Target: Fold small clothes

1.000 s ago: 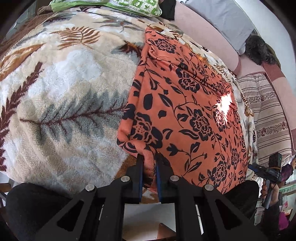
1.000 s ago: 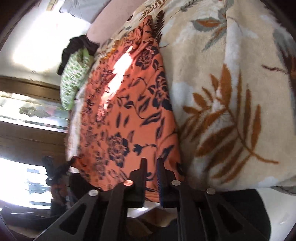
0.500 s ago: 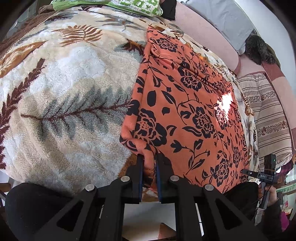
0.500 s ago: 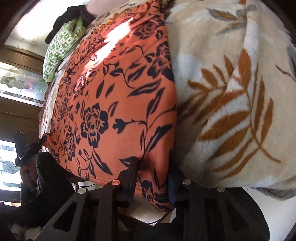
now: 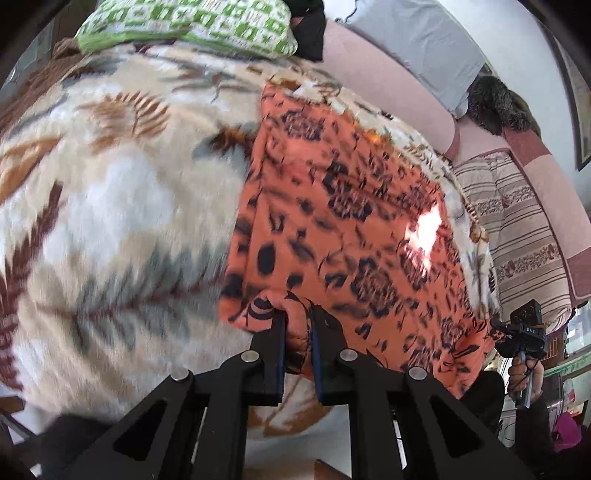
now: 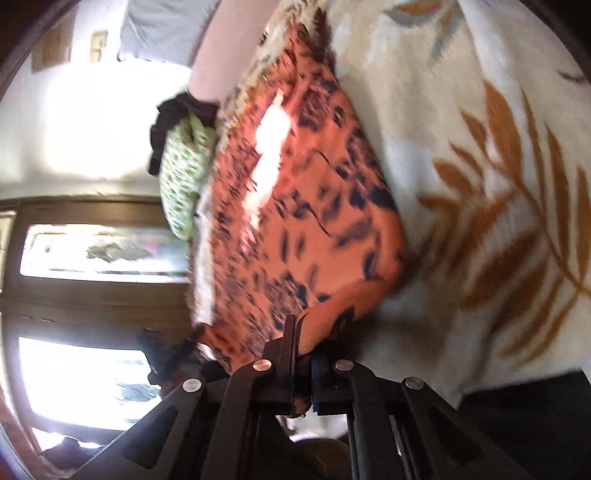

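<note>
An orange cloth with black flowers point(image 5: 351, 229) lies spread on a leaf-patterned fleece blanket point(image 5: 110, 206). My left gripper point(image 5: 297, 325) is shut on the cloth's near left corner, with a fold of fabric bunched between its pads. In the right wrist view the same orange cloth point(image 6: 295, 206) stretches away, and my right gripper point(image 6: 304, 350) is shut on its near right corner, the hem pinched between the jaws. In the left wrist view the right gripper point(image 5: 521, 332) shows at the far right edge, held by a hand. Both views are motion-blurred.
A green-and-white pillow point(image 5: 192, 26) and a dark garment point(image 5: 310, 29) lie at the far end of the bed. A pink headboard cushion point(image 5: 391, 85), a grey pillow point(image 5: 417, 40) and a striped quilt point(image 5: 517, 236) line the right side. A bright window point(image 6: 92, 254) lies left.
The right gripper has closed on the cloth's near right corner, after standing open around it. The left gripper has lifted its corner slightly. The right view has swung and rolled.
</note>
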